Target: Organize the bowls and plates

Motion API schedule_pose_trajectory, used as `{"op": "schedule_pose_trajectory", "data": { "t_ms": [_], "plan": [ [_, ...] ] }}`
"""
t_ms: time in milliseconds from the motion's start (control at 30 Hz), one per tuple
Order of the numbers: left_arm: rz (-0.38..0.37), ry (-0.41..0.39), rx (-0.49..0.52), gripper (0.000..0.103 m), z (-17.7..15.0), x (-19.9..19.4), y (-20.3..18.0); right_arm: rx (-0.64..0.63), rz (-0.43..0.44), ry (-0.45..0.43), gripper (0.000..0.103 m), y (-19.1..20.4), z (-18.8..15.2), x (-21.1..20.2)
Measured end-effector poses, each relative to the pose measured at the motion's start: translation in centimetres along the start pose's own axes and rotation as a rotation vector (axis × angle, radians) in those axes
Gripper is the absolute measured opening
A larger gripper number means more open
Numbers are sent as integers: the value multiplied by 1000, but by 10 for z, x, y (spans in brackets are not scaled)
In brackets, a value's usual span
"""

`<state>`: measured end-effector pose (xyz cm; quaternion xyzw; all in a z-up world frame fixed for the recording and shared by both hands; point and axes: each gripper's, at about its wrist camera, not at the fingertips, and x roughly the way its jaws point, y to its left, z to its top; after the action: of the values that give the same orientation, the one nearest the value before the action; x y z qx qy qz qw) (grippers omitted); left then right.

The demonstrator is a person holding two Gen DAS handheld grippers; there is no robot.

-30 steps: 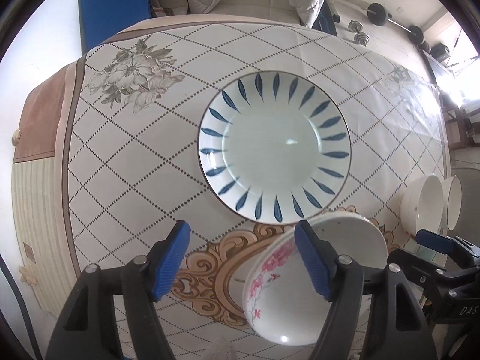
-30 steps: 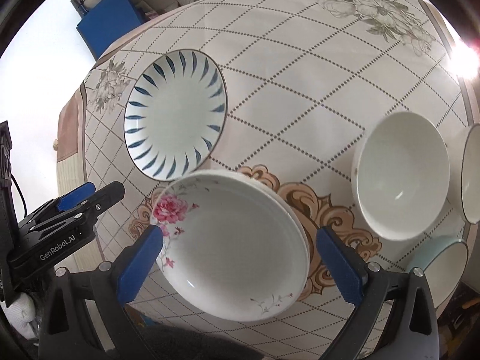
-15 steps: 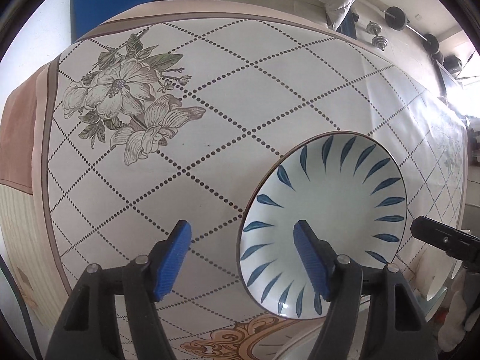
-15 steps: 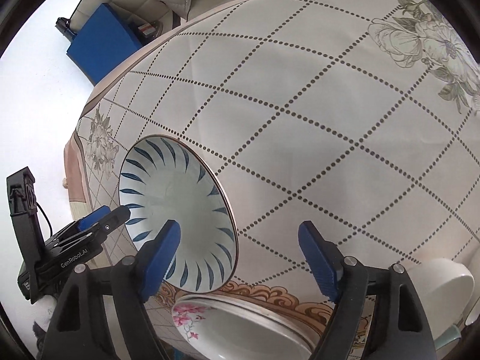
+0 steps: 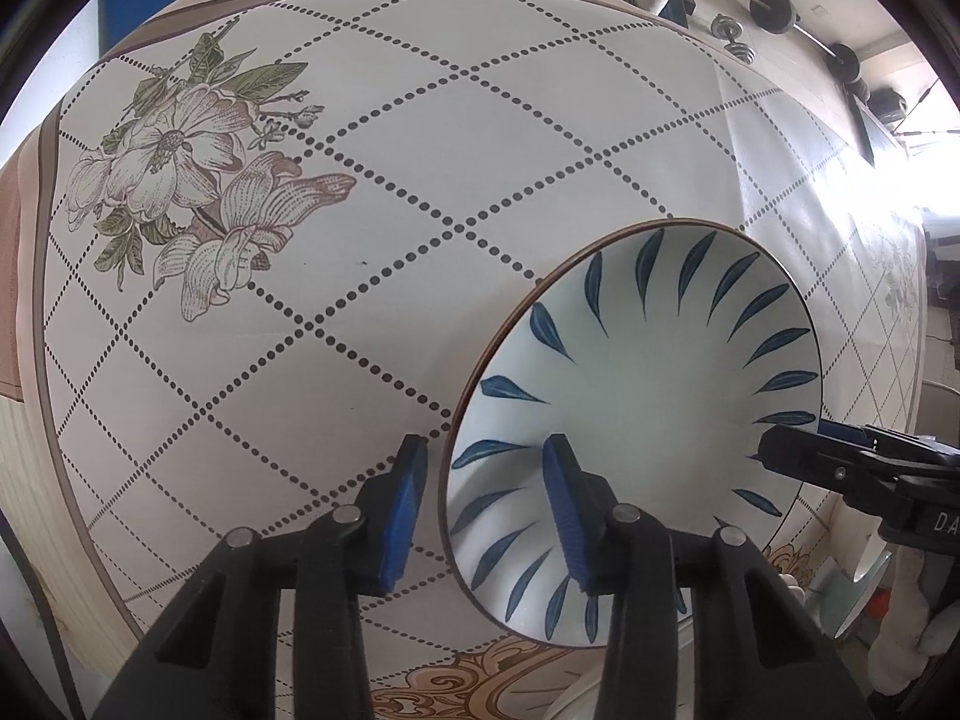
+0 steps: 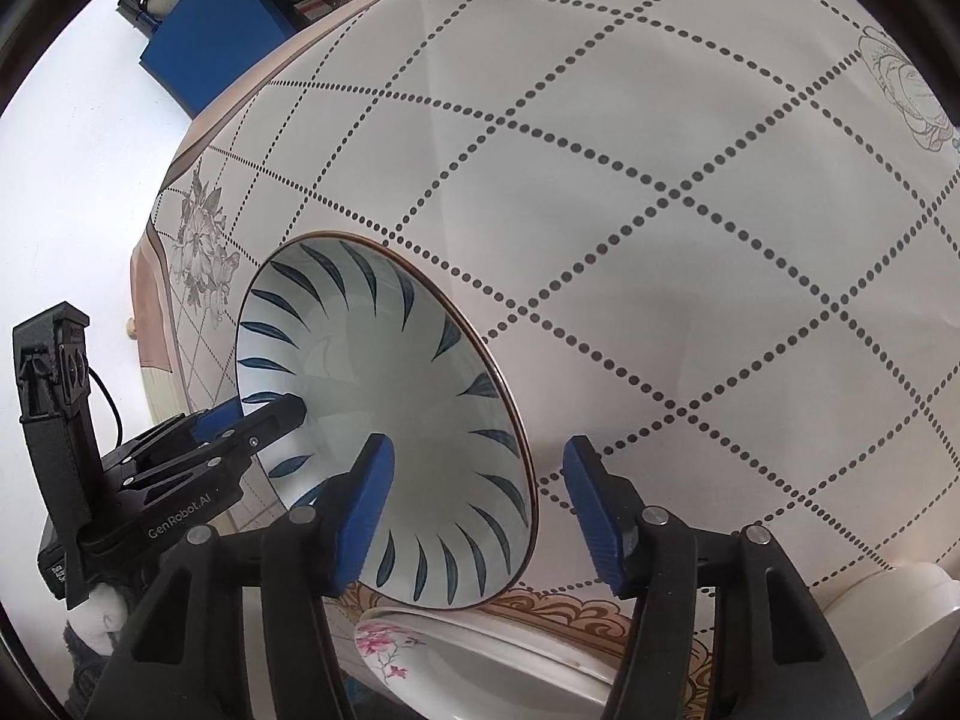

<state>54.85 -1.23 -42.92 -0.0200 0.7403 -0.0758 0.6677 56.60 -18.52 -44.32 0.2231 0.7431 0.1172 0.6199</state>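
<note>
The left hand-held gripper (image 5: pixel 483 501) straddles the near-left rim of the blue-leaf plate (image 5: pixel 648 396), one pad outside on the tablecloth side, one inside the well. Its jaws have just been closing, but a gap shows between the outer pad and the rim, so it reads as not yet clamped. The right hand-held gripper (image 6: pixel 477 504) brackets the opposite rim, jaws also just closing, with clear space at its outer pad: open, nothing gripped.

The plate sits on the table (image 5: pixel 372 276), just beyond a pink-flowered plate (image 6: pixel 480 660) at the near edge.

The likeliest trouble is uneven closing: one side biting before the other would tilt or skid the glazed plate, and a thin rim pinched at a slant can slip out when lifted. Sliding it toward the flowered plate risks rim knocking against rim. A white bowl (image 6: pixel 888 606) stands to the right, possibly with others behind it, though that corner is hard to read.

Beyond the plate the table lies bare and wide; the crowded side is the near edge.
</note>
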Motion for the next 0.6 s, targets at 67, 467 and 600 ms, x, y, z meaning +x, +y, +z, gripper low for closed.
{"op": "schedule_pose_trajectory", "data": {
  "t_ms": [67, 467, 600],
  "plan": [
    [-5, 1, 2, 32, -1, 2, -5, 7, 4, 6, 45, 0, -1, 2],
    [-14, -7, -4, 23, 2, -4, 10, 24, -25, -22, 16, -12, -4, 0],
    [9, -9, 11, 22, 0, -7, 9, 31, -16, -29, 15, -12, -4, -2]
  ]
}}
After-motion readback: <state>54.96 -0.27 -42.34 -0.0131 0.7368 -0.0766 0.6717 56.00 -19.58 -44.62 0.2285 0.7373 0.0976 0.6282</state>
